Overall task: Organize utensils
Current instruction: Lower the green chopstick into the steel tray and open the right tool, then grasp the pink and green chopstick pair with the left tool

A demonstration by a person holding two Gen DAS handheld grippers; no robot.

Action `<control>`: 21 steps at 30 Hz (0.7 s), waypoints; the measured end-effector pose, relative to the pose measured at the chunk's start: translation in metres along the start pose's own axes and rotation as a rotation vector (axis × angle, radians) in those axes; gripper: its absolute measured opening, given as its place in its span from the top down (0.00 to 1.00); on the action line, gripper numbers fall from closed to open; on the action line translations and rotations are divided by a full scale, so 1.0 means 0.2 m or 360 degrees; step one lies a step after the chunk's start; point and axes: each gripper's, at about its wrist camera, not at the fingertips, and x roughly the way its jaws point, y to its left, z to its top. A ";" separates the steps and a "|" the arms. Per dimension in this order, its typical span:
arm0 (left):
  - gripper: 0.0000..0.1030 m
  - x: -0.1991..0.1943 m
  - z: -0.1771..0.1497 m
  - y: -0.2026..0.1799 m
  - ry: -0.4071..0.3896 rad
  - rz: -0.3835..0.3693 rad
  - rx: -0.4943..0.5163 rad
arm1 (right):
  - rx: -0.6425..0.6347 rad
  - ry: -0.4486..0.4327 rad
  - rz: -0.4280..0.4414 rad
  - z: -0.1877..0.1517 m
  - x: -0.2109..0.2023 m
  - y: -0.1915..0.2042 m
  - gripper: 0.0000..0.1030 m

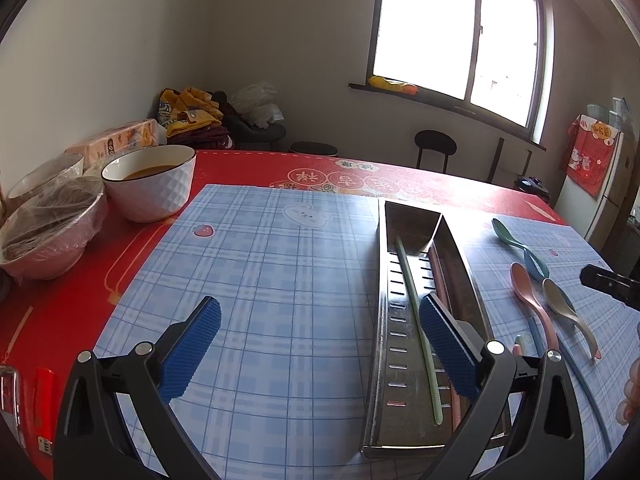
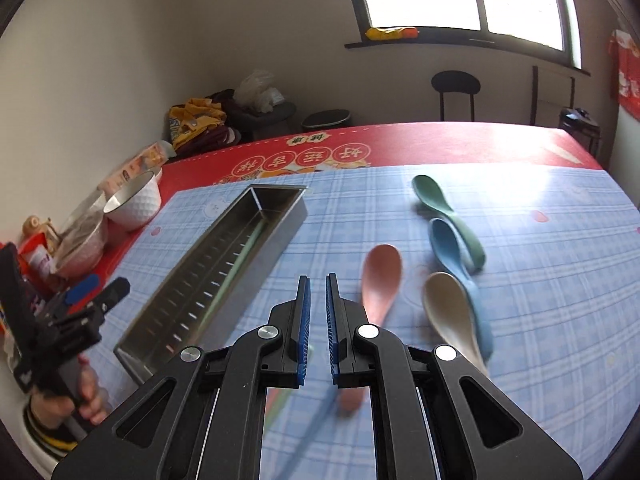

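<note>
Our right gripper (image 2: 317, 280), nearly clenched and empty, is hovering beside the pink spoon (image 2: 378, 280) at one o'clock; our left gripper (image 1: 320, 334) is waiting released by the steel tray (image 1: 386, 280).

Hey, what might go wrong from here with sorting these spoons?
1. The blue spoon lies against the green spoon and beige spoon; lifting one may drag the others.
2. The right gripper looks nearly closed, so it would likely need opening before grabbing the pink spoon.
</note>
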 end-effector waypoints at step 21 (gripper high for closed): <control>0.06 0.03 -0.01 0.12 0.0028 0.0097 -0.0228 | -0.0200 0.0115 0.0097 0.23 0.07 -0.32 0.92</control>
